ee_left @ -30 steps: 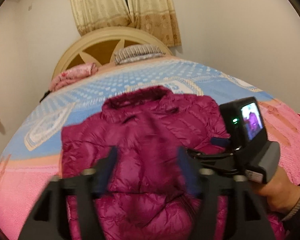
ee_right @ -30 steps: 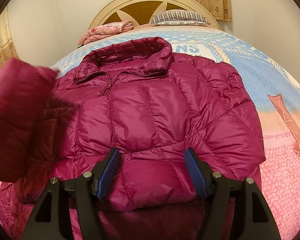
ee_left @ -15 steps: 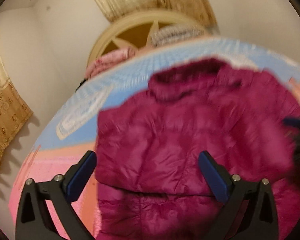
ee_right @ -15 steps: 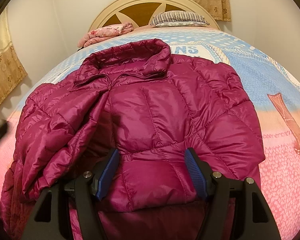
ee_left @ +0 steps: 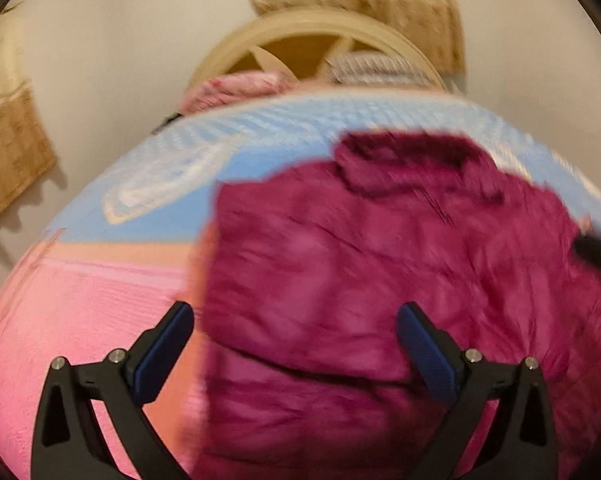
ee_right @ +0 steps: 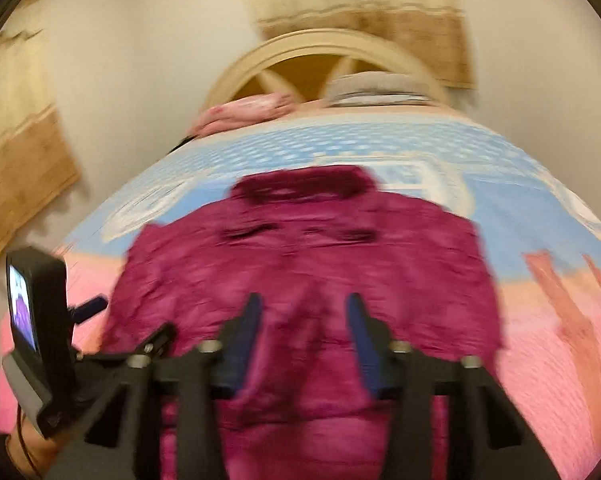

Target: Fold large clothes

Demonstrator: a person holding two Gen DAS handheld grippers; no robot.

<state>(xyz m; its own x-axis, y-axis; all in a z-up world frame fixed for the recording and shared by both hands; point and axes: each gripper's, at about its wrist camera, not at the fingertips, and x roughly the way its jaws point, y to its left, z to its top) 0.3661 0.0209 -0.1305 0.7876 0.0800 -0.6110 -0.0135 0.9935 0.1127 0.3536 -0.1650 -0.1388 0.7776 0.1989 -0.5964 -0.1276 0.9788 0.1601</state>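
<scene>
The bed (ee_left: 80, 320) filled most of the room, its cover blue toward the head and pink toward the foot, with a cream arched headboard (ee_right: 320, 52) against the wall and beige curtains (ee_right: 364, 4) hanging above it. Across the middle of that cover lay the magenta puffer jacket (ee_left: 380, 280), collar (ee_right: 304, 186) pointing at the headboard, its sides turned in so that it made a rough block, the lower part reaching down toward the foot. A folded pink blanket (ee_right: 248, 112) and a striped pillow (ee_right: 376, 86) sat side by side at the head, well apart from the jacket. The left gripper (ee_left: 296, 344) hung over the jacket's left edge with its blue-padded jaws spread wide, nothing between them; one pad (ee_left: 164, 344) was over the pink cover, the other over the fabric. The right gripper (ee_right: 302, 344) was above the lower middle of the jacket, jaws standing partly apart; the blur kept me from telling whether any cloth was pinched there. From the right view the left tool's small lit screen (ee_right: 22, 308) showed at the side.
</scene>
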